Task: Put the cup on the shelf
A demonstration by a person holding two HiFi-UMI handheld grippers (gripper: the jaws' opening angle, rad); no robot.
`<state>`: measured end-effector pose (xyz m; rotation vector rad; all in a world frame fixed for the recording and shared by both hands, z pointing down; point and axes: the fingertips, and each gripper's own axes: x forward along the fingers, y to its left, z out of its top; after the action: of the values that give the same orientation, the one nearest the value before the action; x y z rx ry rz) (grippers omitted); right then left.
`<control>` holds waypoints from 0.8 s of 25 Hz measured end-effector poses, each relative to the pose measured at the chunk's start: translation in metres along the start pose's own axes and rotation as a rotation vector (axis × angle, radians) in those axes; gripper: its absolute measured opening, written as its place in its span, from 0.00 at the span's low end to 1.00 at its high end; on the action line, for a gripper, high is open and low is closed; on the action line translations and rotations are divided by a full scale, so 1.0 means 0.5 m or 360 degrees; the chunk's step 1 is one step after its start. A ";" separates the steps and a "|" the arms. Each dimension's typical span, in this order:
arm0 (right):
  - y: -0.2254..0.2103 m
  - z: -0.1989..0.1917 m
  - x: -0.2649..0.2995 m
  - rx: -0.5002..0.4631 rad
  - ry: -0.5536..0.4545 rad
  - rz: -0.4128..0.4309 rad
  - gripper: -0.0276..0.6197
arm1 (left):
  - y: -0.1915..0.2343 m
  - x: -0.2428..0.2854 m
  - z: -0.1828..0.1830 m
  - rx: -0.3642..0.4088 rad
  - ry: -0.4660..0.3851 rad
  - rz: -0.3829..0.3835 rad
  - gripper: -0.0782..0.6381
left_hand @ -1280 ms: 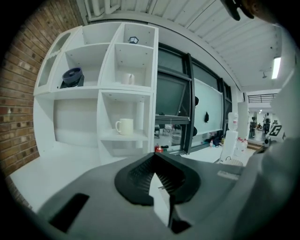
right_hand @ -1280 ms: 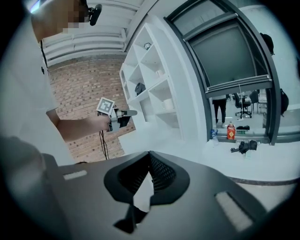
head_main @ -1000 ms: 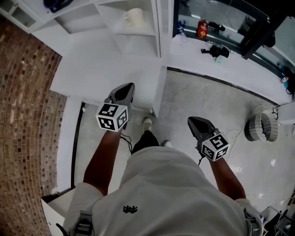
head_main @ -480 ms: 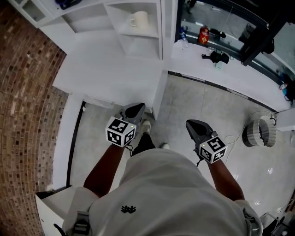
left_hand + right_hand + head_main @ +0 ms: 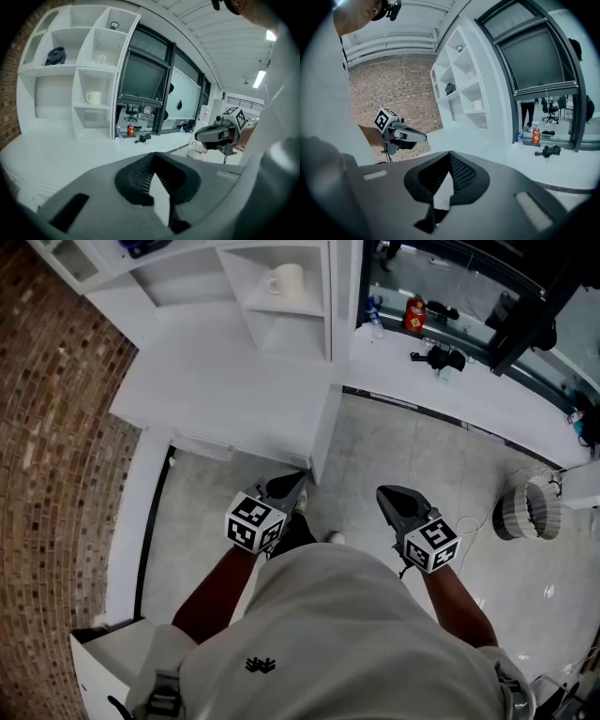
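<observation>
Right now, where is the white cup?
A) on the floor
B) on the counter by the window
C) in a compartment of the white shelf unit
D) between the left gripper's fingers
C: the white cup stands upright in a compartment of the shelf unit.

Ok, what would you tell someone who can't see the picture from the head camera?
A white cup sits in a cubby of a white shelf at the top. Looking down, a person holds the left tongs and right tongs above the grey floor, both shut and empty. A brick wall runs down the left.
</observation>
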<state>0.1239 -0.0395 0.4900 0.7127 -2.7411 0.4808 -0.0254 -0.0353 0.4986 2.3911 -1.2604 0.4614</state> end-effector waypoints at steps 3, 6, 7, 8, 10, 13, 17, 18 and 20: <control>0.007 -0.001 0.002 -0.0003 0.0005 0.0006 0.06 | -0.011 -0.002 -0.014 -0.0013 0.0020 -0.0024 0.12; 0.013 -0.002 0.004 -0.0011 0.0004 0.0008 0.06 | -0.016 -0.004 -0.024 -0.0020 0.0034 -0.0042 0.12; 0.015 -0.002 0.006 -0.0014 0.0003 0.0010 0.06 | -0.017 -0.004 -0.028 -0.0021 0.0039 -0.0046 0.12; 0.016 -0.003 0.008 -0.0017 0.0002 0.0012 0.06 | -0.018 -0.004 -0.032 -0.0023 0.0044 -0.0049 0.12; 0.018 -0.006 0.009 -0.0018 0.0004 0.0018 0.06 | -0.024 -0.002 -0.040 -0.0025 0.0057 -0.0058 0.12; 0.012 -0.012 0.010 -0.0010 0.0014 0.0016 0.06 | -0.032 0.004 -0.049 -0.0030 0.0075 -0.0074 0.12; 0.011 -0.014 0.015 -0.0020 0.0022 0.0017 0.06 | -0.034 0.003 -0.053 -0.0026 0.0086 -0.0079 0.12; 0.011 -0.014 0.015 -0.0022 0.0022 0.0020 0.06 | -0.035 0.004 -0.052 -0.0025 0.0085 -0.0077 0.12; 0.010 -0.014 0.014 -0.0028 0.0022 0.0025 0.06 | -0.036 0.008 -0.049 -0.0024 0.0085 -0.0075 0.12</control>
<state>0.1167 -0.0357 0.4975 0.6813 -2.7366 0.4624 -0.0108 -0.0167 0.5182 2.3742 -1.1784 0.4960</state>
